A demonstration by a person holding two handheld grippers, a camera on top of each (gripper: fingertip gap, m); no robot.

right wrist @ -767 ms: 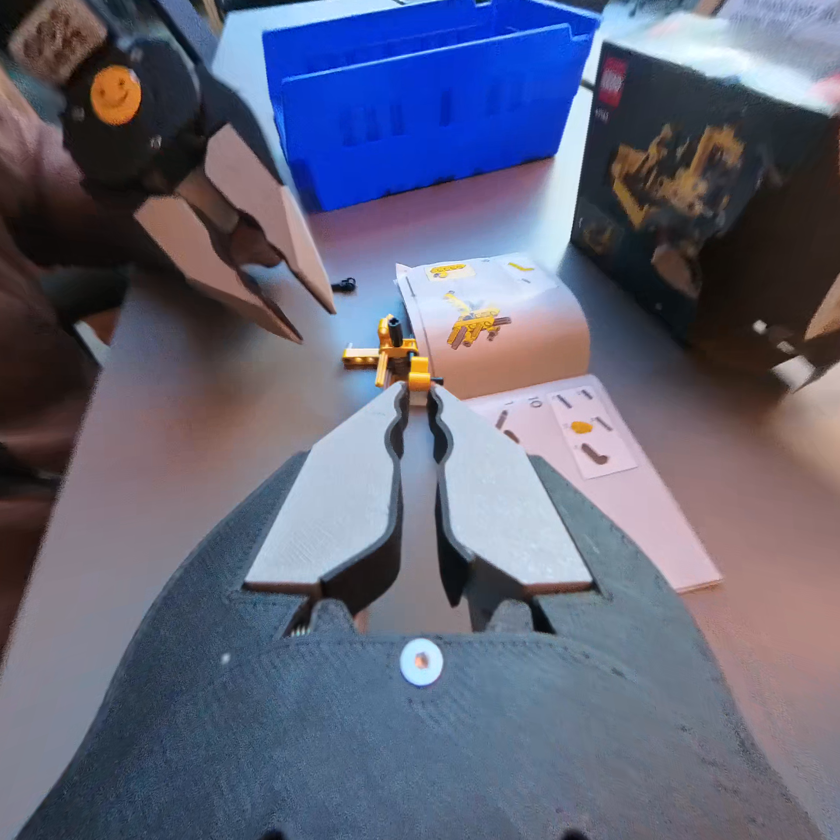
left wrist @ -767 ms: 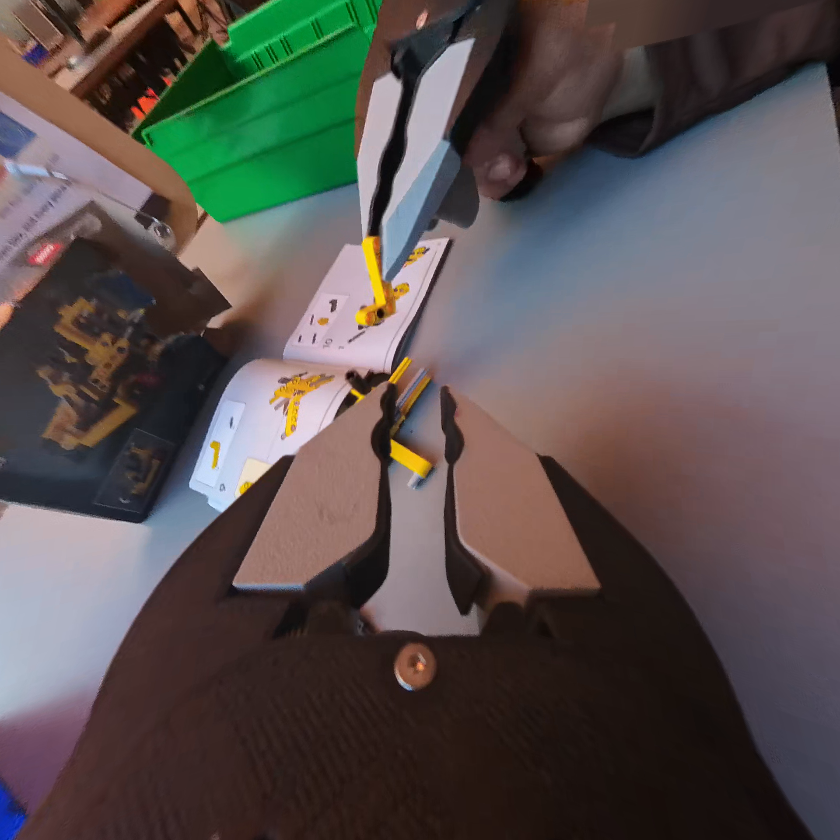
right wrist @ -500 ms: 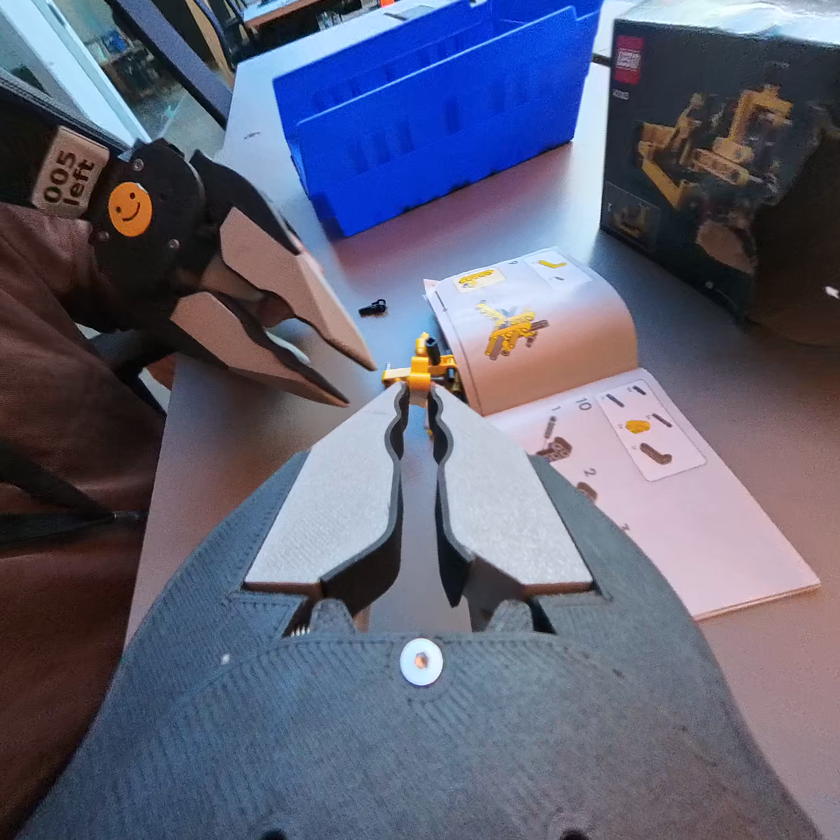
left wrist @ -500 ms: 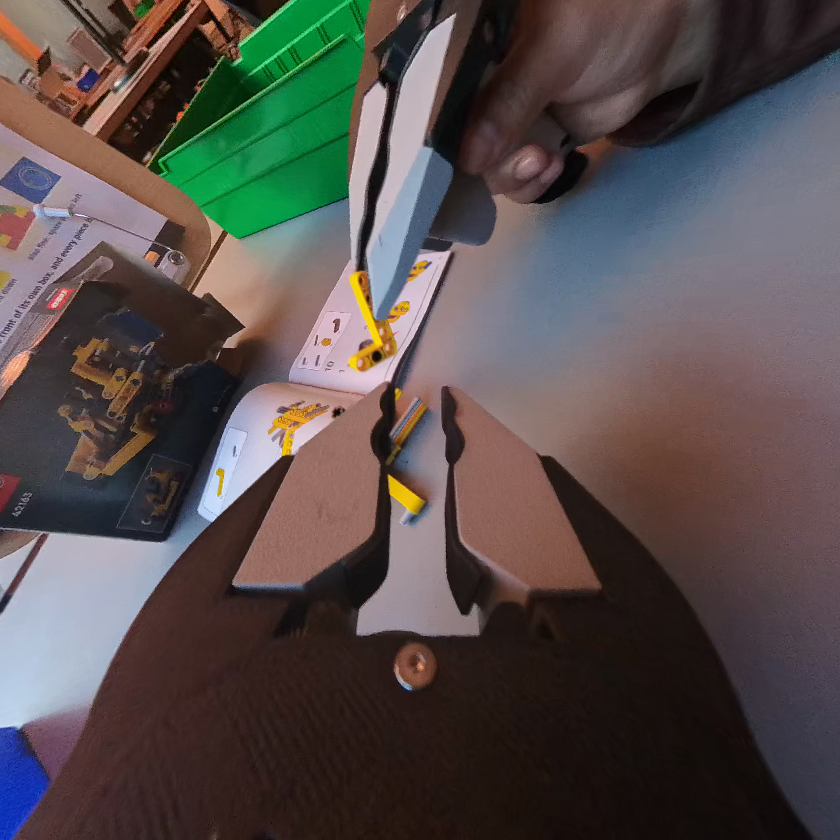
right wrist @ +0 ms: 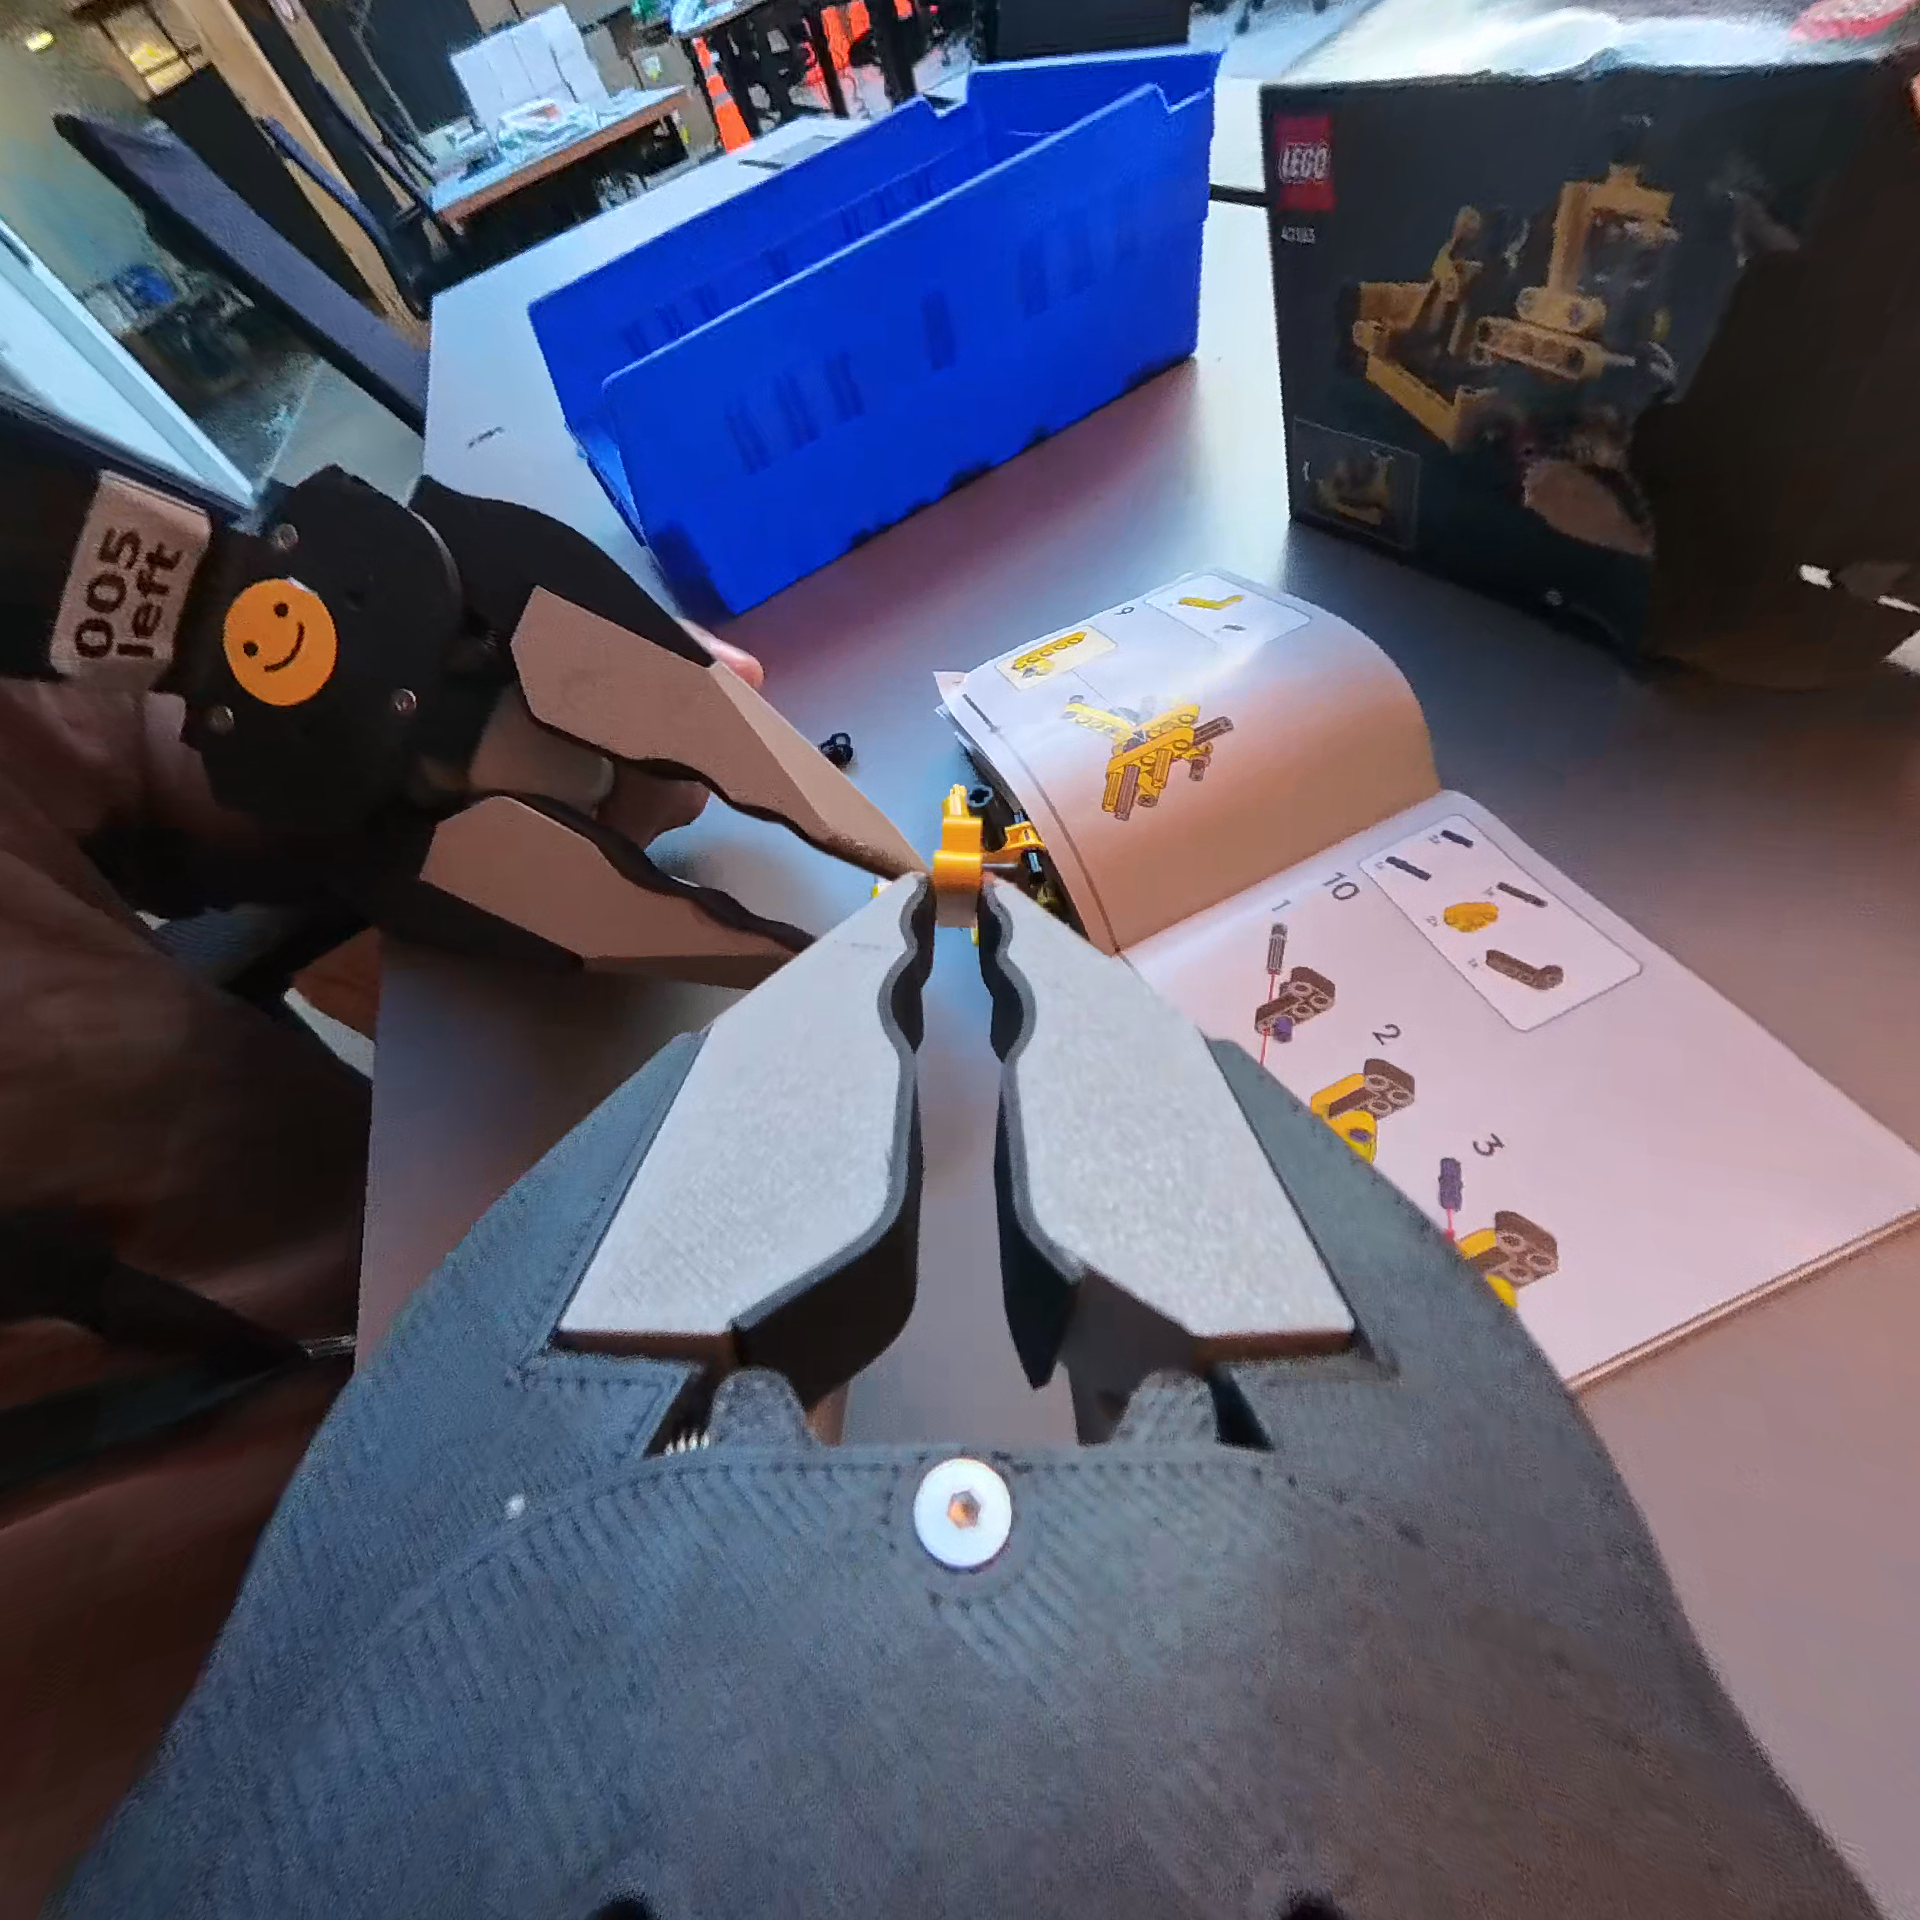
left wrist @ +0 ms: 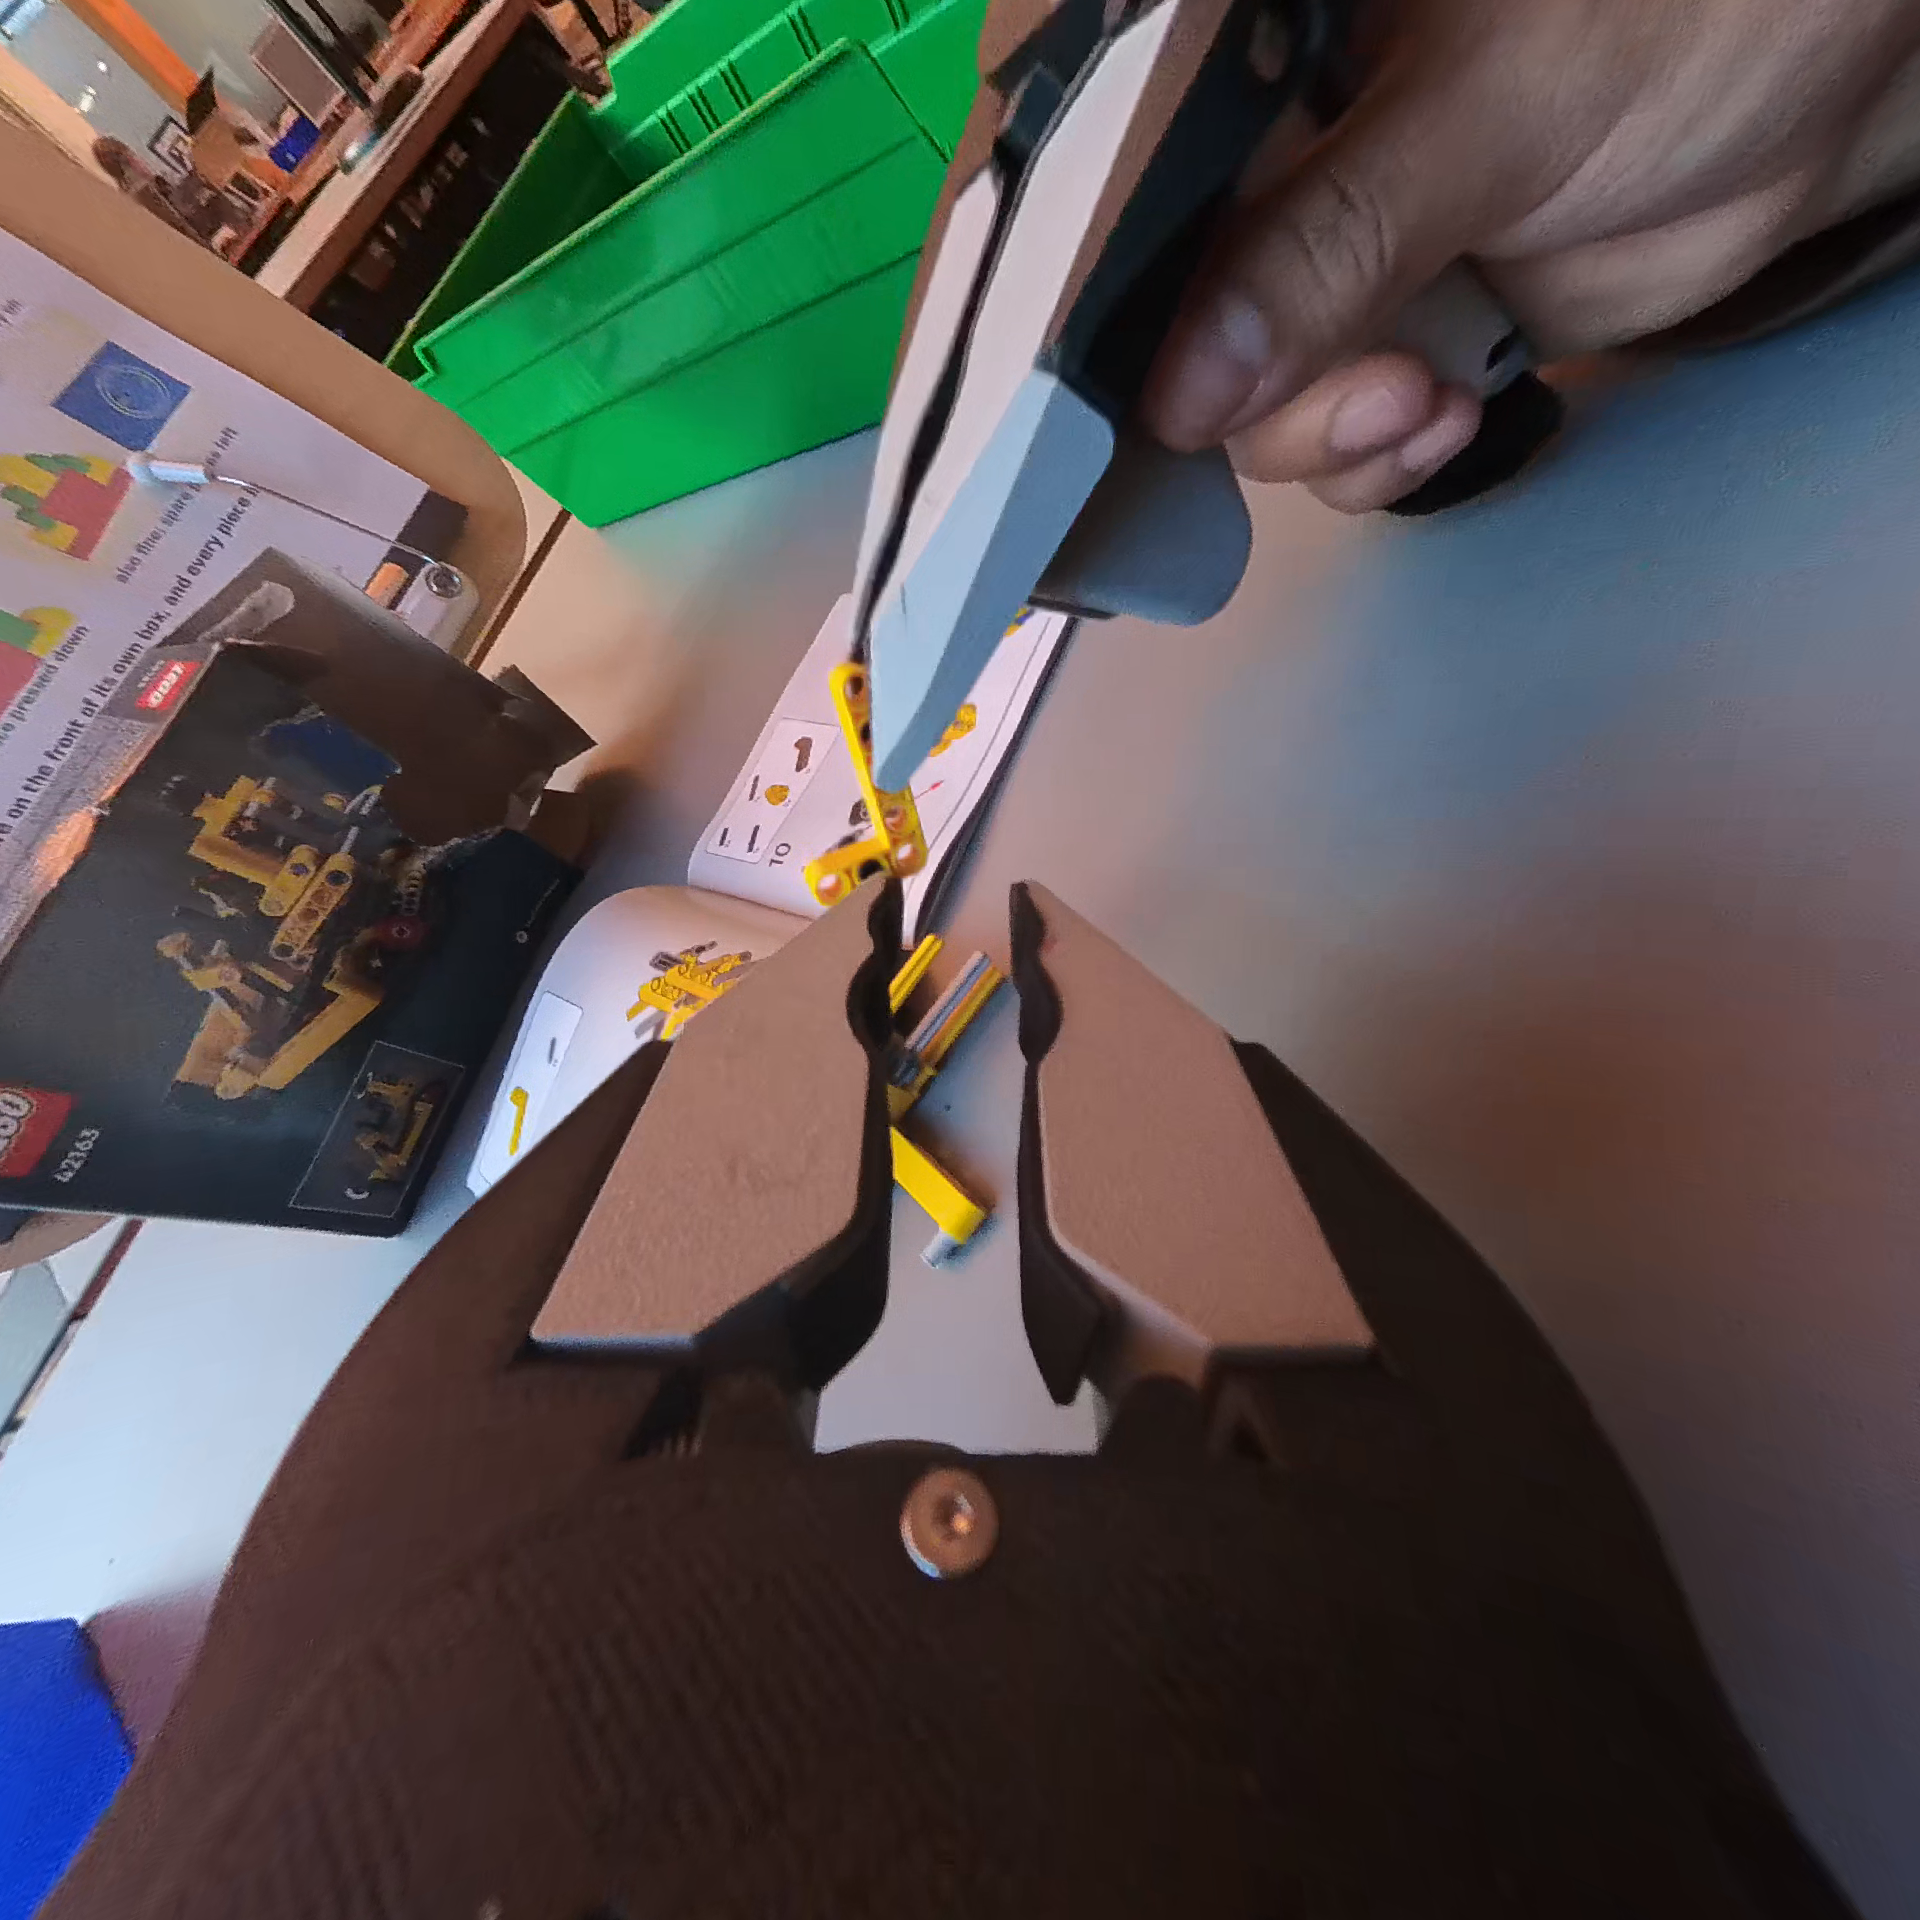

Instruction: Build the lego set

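A grey table (right wrist: pixel 1714 1558) carries everything, a workshop blurred behind; nearest, the right gripper (right wrist: pixel 954 902) is clamped by its fingertips on a yellow L-shaped beam (left wrist: pixel 868 790), held above the open instruction booklet (right wrist: pixel 1558 1091). The left gripper (left wrist: pixel 951 904) stands with fingers apart and gripping nothing, its tips close to that beam, over a small yellow assembly (left wrist: pixel 930 1091) lying on the table beside the booklet's fold; farther off stand a dark set box (right wrist: pixel 1558 343), a blue bin (right wrist: pixel 883 343) and a green bin (left wrist: pixel 675 291).
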